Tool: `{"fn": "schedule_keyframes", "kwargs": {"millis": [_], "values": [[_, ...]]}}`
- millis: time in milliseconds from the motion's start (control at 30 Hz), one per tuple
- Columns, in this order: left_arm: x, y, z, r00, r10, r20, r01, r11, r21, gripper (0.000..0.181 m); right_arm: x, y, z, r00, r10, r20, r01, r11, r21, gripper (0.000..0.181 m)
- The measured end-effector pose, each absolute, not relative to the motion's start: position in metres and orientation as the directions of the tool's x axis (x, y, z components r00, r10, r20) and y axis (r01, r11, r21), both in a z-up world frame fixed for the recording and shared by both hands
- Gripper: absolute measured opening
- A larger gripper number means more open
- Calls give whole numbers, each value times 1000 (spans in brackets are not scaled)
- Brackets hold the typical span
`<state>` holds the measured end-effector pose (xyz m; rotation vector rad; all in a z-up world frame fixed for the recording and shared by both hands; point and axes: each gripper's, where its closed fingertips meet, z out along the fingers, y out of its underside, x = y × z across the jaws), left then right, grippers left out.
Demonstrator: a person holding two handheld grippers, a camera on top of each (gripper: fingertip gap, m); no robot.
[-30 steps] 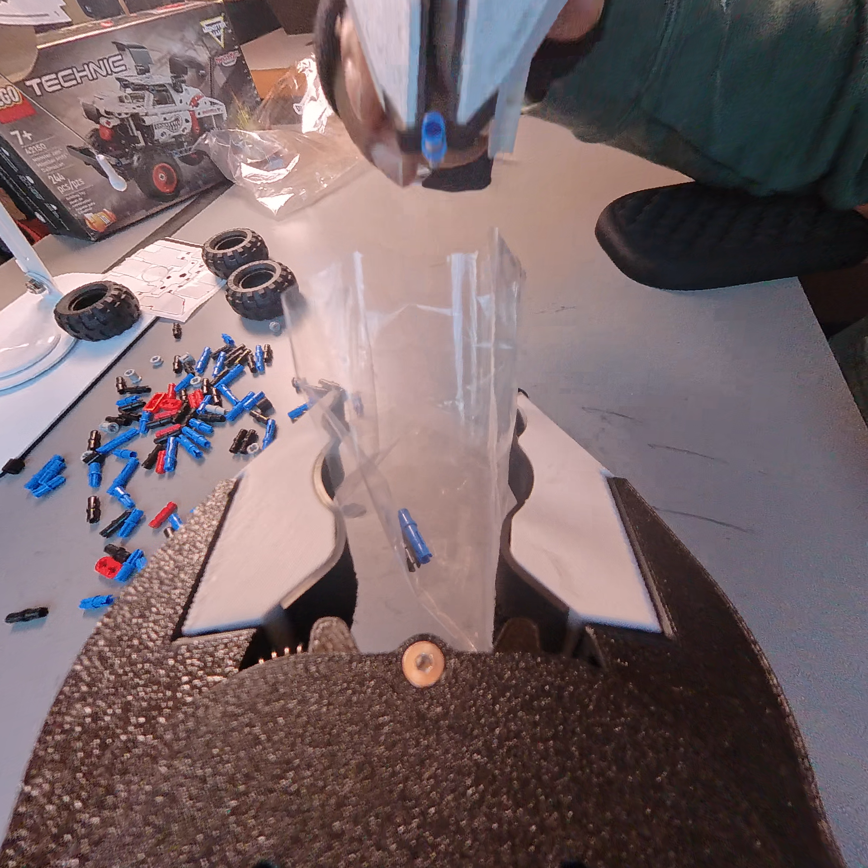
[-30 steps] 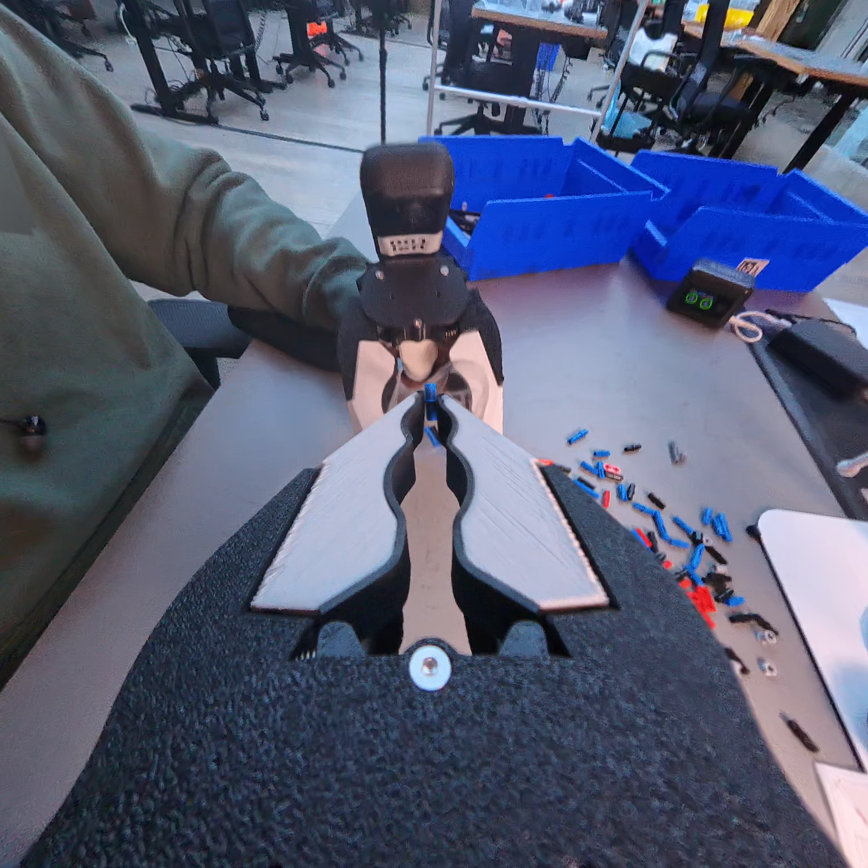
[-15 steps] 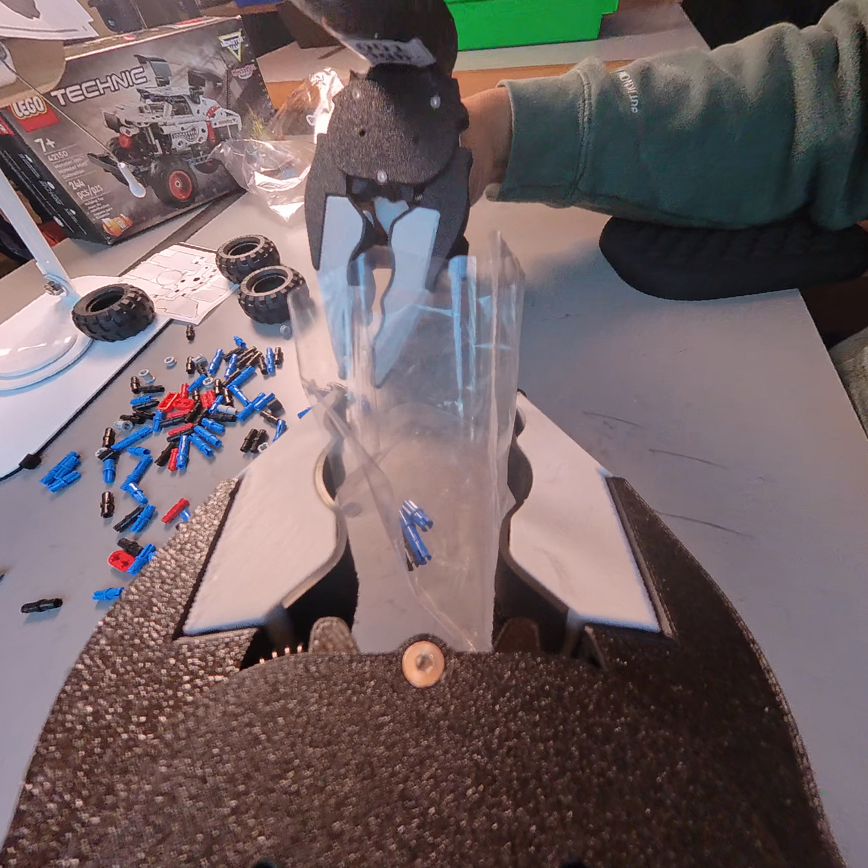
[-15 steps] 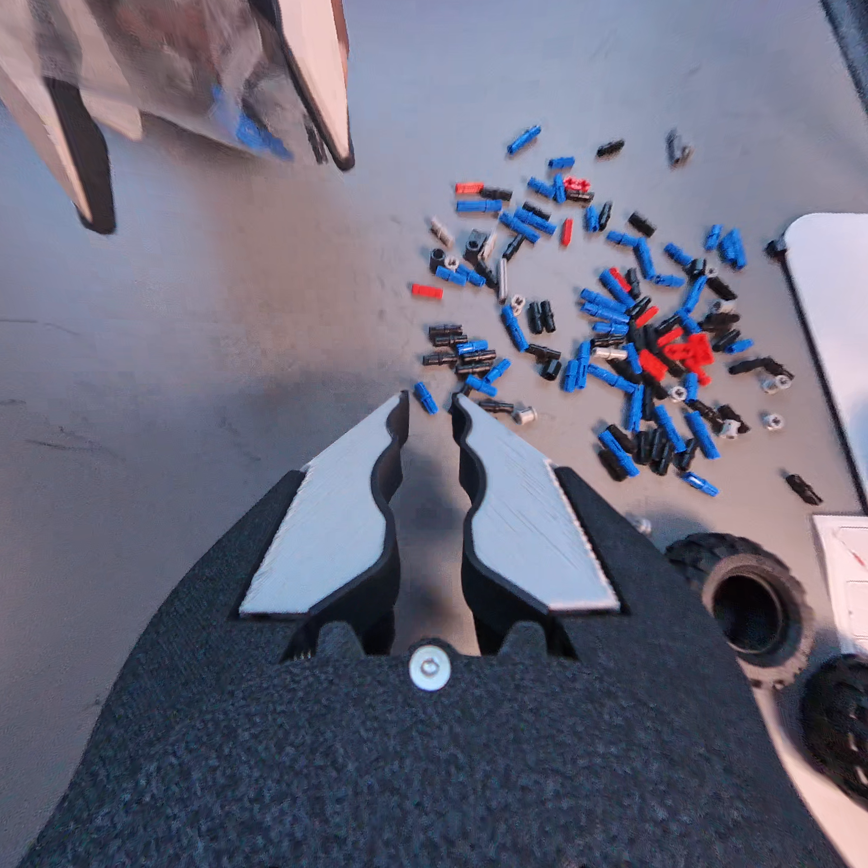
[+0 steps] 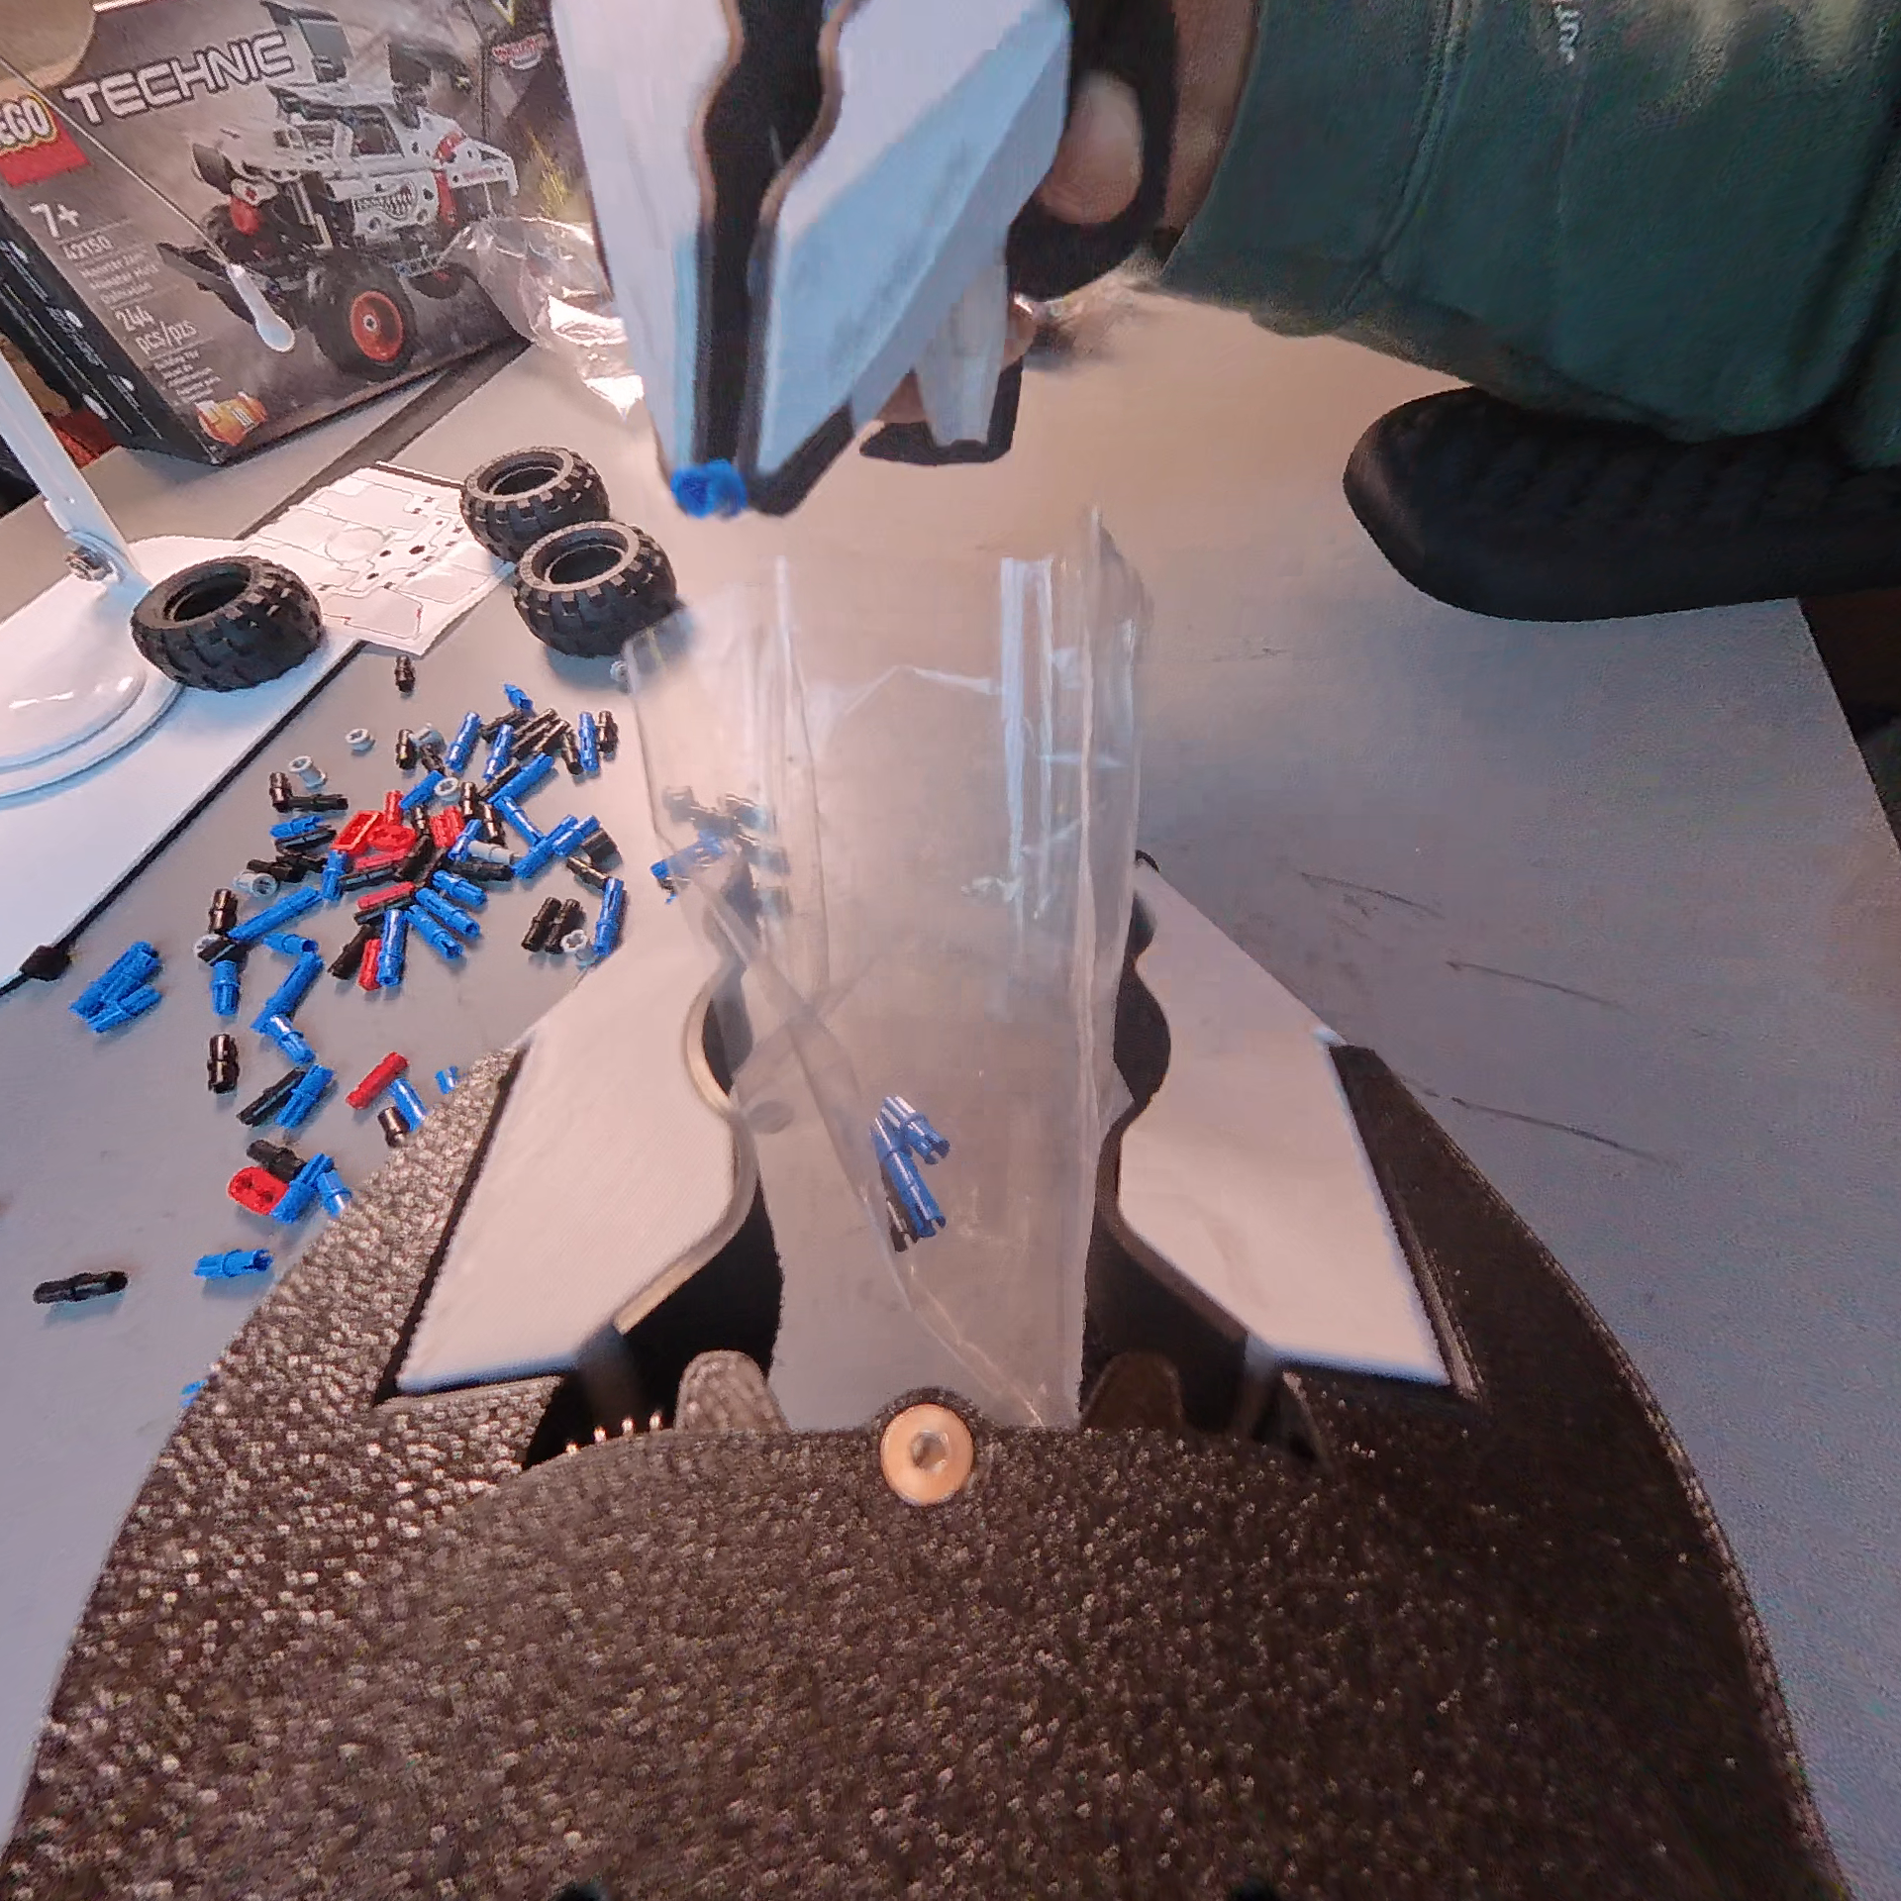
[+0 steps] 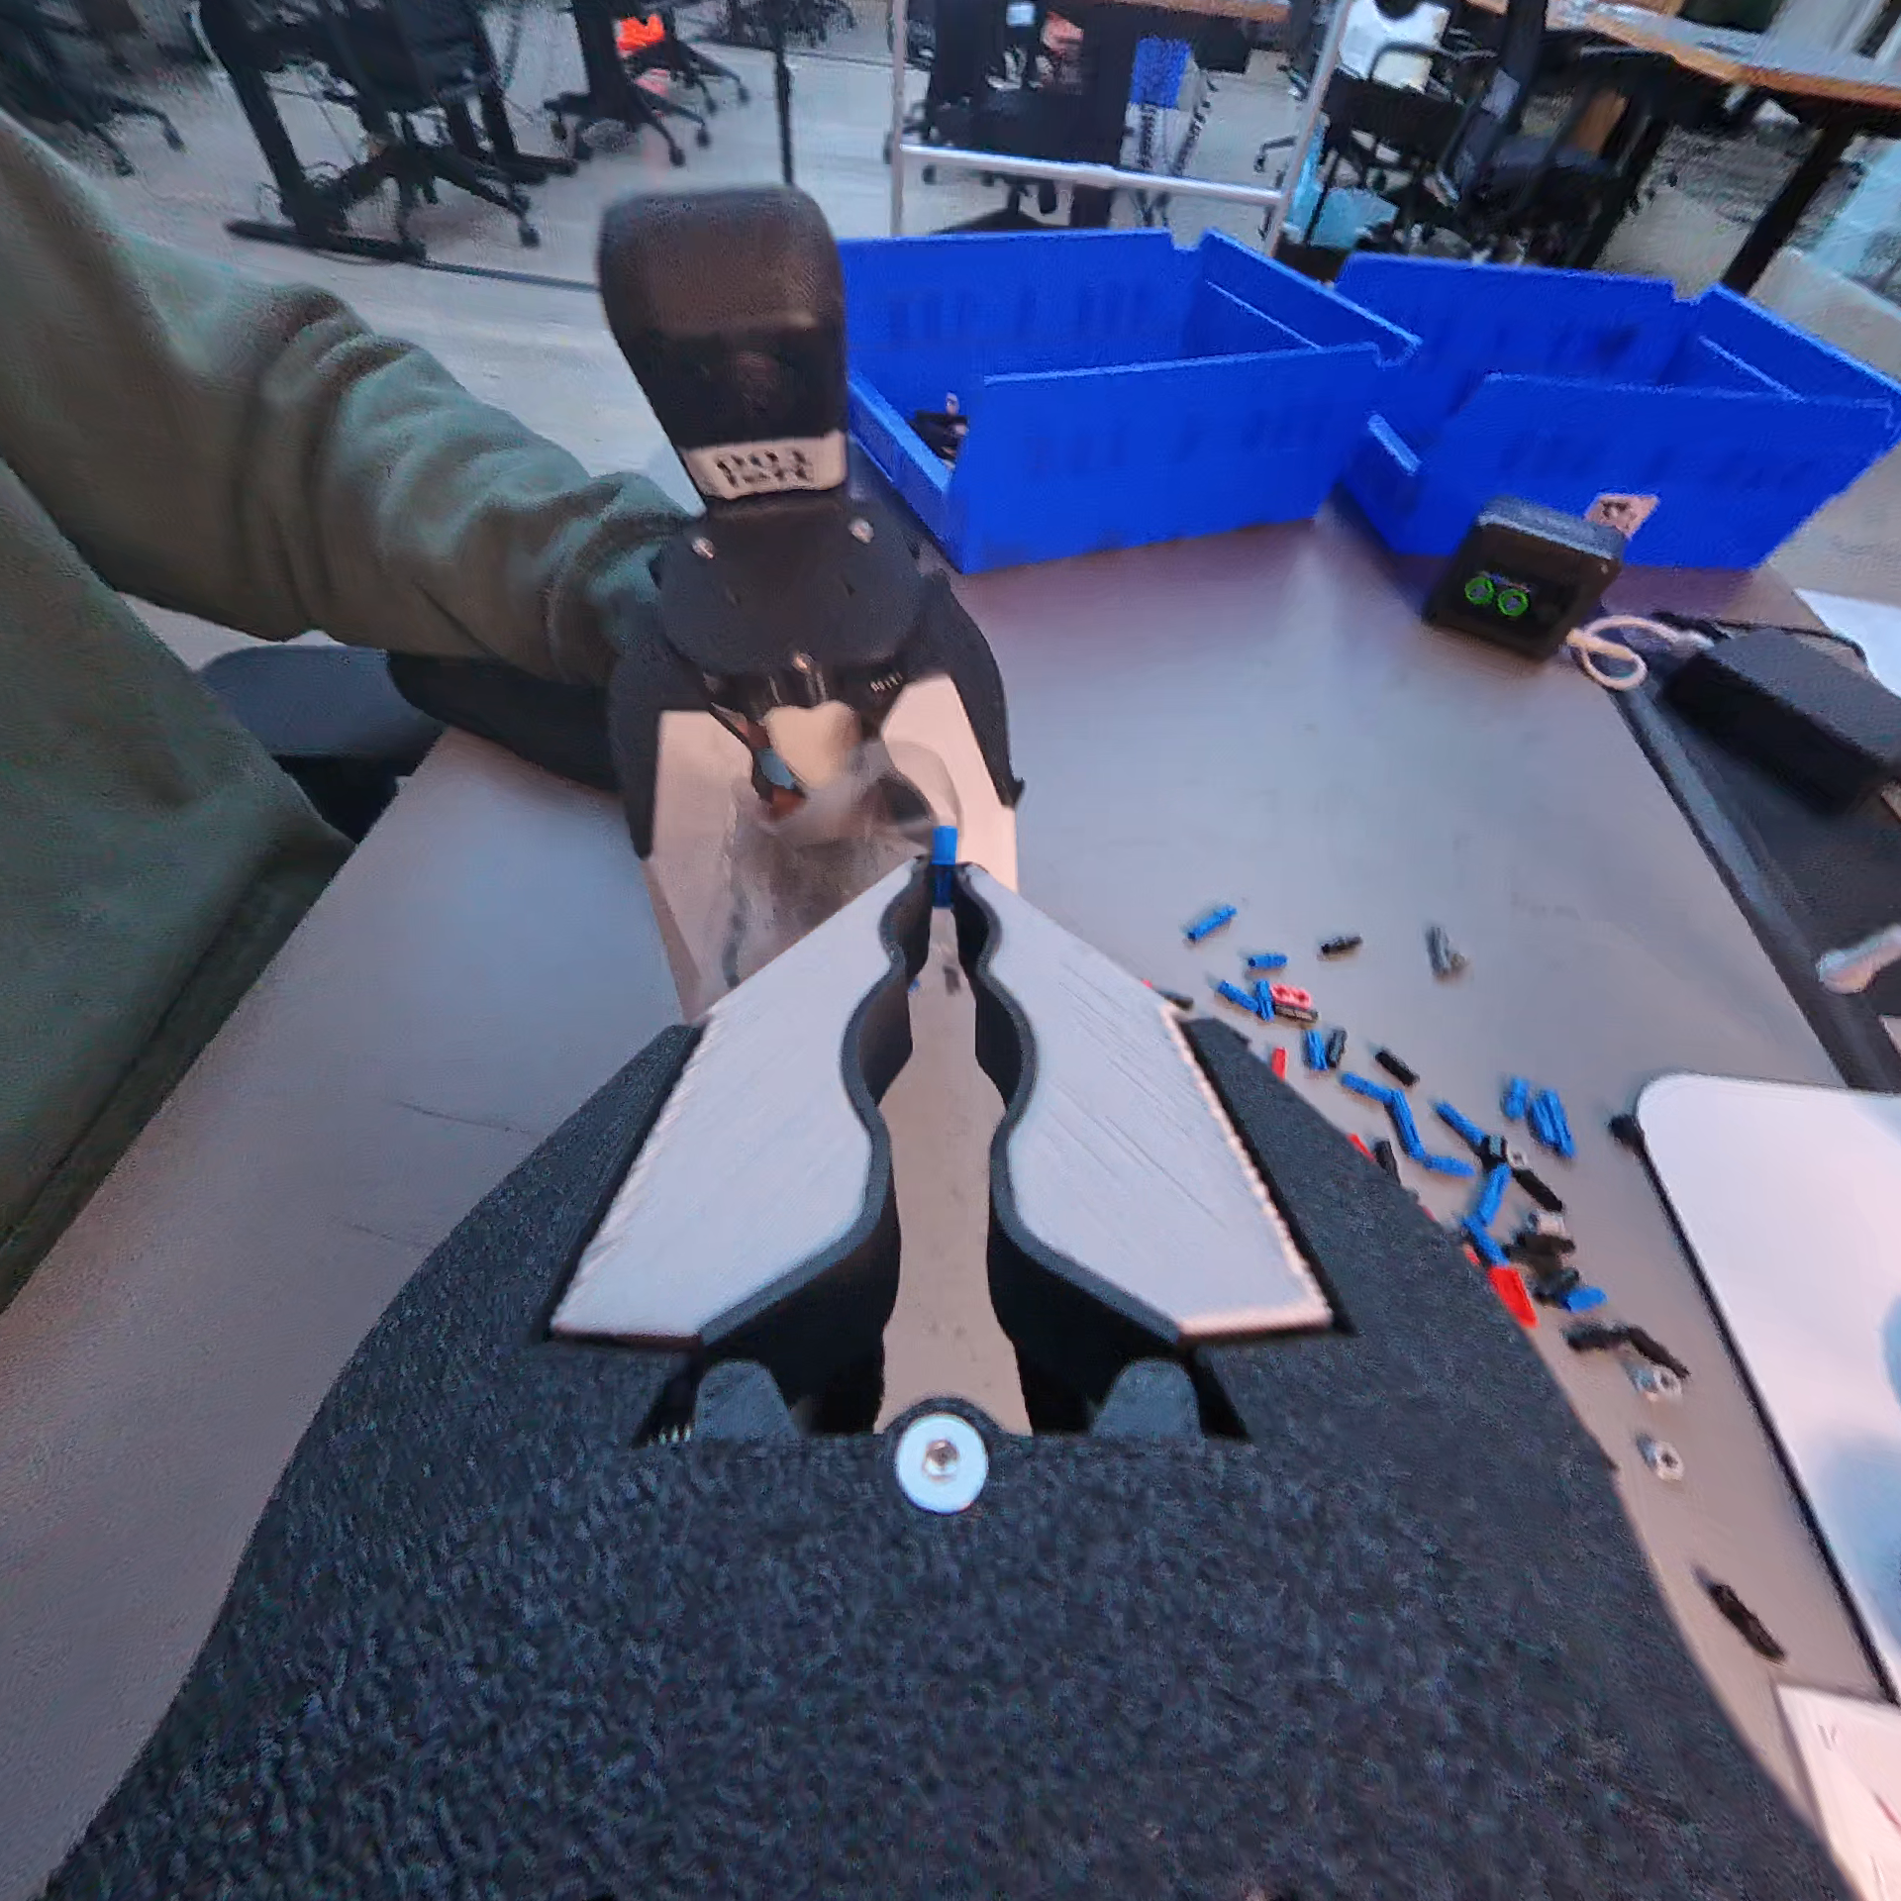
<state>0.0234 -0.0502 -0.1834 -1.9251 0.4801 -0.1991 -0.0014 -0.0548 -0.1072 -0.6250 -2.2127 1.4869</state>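
Observation:
My left gripper [image 5: 926, 905] is shut on a clear plastic bag [image 5: 926, 782], holding it upright with its mouth open between wide-set jaws. A few blue pins [image 5: 905, 1162] lie in the bag's bottom. My right gripper [image 6: 941, 874] is shut on a blue pin [image 6: 941, 849] at its fingertips. It hangs just above the bag's left rim, and also shows in the left wrist view [image 5: 730, 478] with the pin [image 5: 708, 486]. The left gripper [image 6: 823, 823] and bag [image 6: 772, 885] face it in the right wrist view. A pile of blue, black and red pins [image 5: 411, 874] lies left of the bag.
Three black tyres [image 5: 592, 586] and a paper sheet [image 5: 381, 556] lie behind the pile, by a white lamp base [image 5: 62, 658]. A toy truck box [image 5: 257, 237] stands at the back. Two blue bins [image 6: 1111, 401] and a black device [image 6: 1522, 576] sit across the table. A black armrest [image 5: 1594, 504] is at the right. Across from one pair of fingers to the other is roughly 8 cm.
Half a second ago my right gripper was low over the pin pile, empty. It has risen back above the bag, now shut on a blue pin. The left gripper and bag stayed put.

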Motion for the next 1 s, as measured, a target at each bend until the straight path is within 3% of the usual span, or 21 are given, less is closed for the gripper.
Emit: {"fn": "schedule_keyframes", "kwargs": {"millis": [100,233,400,500,800,1000], "values": [[25,-50,-183,904,-419,-87,-239,-326,-915,69,-2,-71,-111,-837,530,131,121,414,-902,20],[23,-51,-182,908,-410,-87,-234,-323,-917,69,-14,-52,-105,-808,588,25,172,276,-946,18],[21,-51,-181,910,-406,-83,-229,-324,-918,68,-27,20,-199,-676,734,61,446,474,-759,33],[21,-51,-182,909,-408,-88,-235,-326,-916,68,-20,25,-231,-684,729,31,507,505,-698,44],[21,-52,-182,910,-405,-87,-233,-328,-915,68,-21,19,-240,-710,703,36,502,542,-674,15],[19,-52,-184,913,-398,-85,-233,-339,-911,68,-20,18,-239,-709,704,49,495,545,-677,14]]}}
